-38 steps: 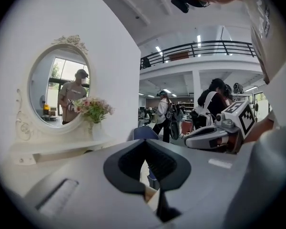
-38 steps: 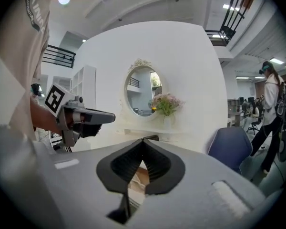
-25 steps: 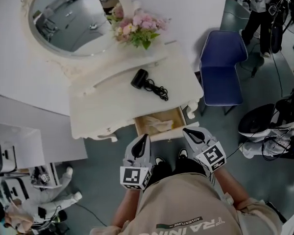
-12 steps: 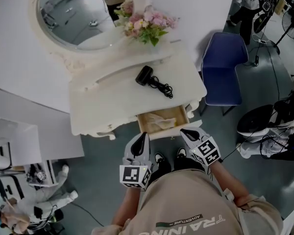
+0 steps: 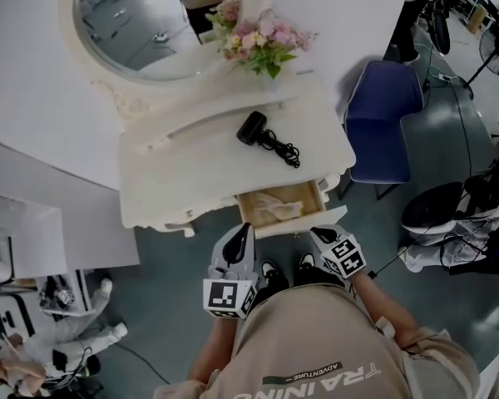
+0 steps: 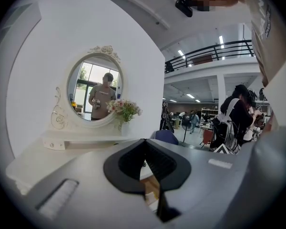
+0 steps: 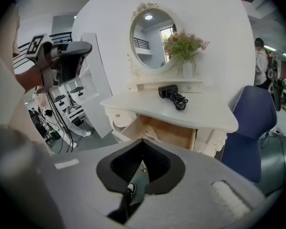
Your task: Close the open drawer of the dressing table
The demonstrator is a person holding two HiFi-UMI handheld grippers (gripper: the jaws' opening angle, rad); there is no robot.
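Note:
The white dressing table (image 5: 191, 169) has one drawer (image 5: 276, 204) pulled out, with crumpled pale paper inside and its white front panel (image 5: 303, 221) facing me. My left gripper (image 5: 246, 228) is shut and empty, its tips just short of the panel's left end. My right gripper (image 5: 314, 231) is also shut and empty, just in front of the panel's right part. The right gripper view shows the open drawer (image 7: 164, 130) past the shut right gripper (image 7: 143, 142). In the left gripper view the shut left gripper (image 6: 144, 142) hides most of the drawer (image 6: 150, 187).
A black hair dryer (image 5: 251, 128) with its cord lies on the tabletop. Pink flowers (image 5: 262, 40) stand by the oval mirror (image 5: 150, 23). A blue chair (image 5: 387, 123) stands right of the table. My shoes (image 5: 270, 270) are on the floor below the drawer.
The right gripper has drawn slightly in toward my body. The left gripper has hardly moved. The head view has shifted, so the table sits a little further right. The drawer stays open.

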